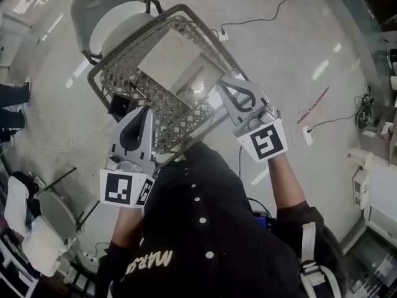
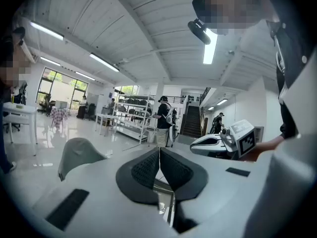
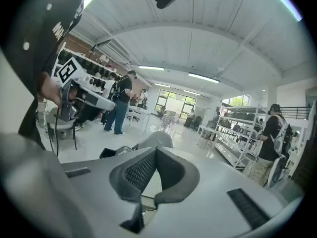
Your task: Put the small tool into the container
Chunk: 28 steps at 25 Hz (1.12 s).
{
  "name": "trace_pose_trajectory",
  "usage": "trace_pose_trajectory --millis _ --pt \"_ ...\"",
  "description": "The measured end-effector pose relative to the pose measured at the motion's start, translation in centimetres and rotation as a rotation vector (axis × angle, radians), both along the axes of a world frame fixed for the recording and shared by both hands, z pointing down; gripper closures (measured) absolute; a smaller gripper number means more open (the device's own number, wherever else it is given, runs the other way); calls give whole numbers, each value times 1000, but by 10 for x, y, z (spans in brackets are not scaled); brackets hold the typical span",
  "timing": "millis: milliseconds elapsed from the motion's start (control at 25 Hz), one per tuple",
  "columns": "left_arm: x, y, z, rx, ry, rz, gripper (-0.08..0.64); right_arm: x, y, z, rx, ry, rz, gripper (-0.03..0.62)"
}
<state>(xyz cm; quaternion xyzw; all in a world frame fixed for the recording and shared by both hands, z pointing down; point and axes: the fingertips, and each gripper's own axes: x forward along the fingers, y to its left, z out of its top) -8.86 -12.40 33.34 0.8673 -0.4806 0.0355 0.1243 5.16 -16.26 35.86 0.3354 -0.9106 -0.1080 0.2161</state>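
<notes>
A grey wire-mesh basket [image 1: 124, 73] stands in front of me, tilted in the head view, with a white flat box [image 1: 180, 64] inside it. A thin dark tool [image 1: 141, 94] seems to lie on the mesh beside the box. My left gripper [image 1: 146, 112] reaches the basket's near left rim, and its pads [image 2: 148, 167] are pressed together with nothing between them. My right gripper [image 1: 225, 83] is at the near right rim, shut and empty too, its pads [image 3: 138, 172] touching. Both gripper views look out level over the hall, and the tool is not seen in either.
A grey chair [image 1: 99, 11] stands behind the basket and a small black box [image 1: 121, 107] sits at its near left. Cables [image 1: 260, 18] and a red stick [image 1: 315, 103] lie on the floor. People [image 2: 163, 120] and shelves [image 3: 247, 133] are further off.
</notes>
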Motion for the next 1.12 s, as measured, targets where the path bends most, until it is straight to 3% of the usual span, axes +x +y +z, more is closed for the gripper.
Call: trace_pose_trajectory --millis 200,440,760,920,1120 --pt "-17 12 -18 62 8 -25 531 4 21 -51 -41 -342 125 580" --pt "-33 21 -34 119 7 -63 529 22 44 -85 -42 -508 204 580" --pt "-54 37 -57 186 -2 -116 529 61 58 -86 -19 -624 306 580" --pt "-65 42 -62 226 -19 -165 531 77 62 -85 44 -576 384 580" --pt "-67 47 -56 214 -29 -178 531 83 67 -86 81 -577 418 580"
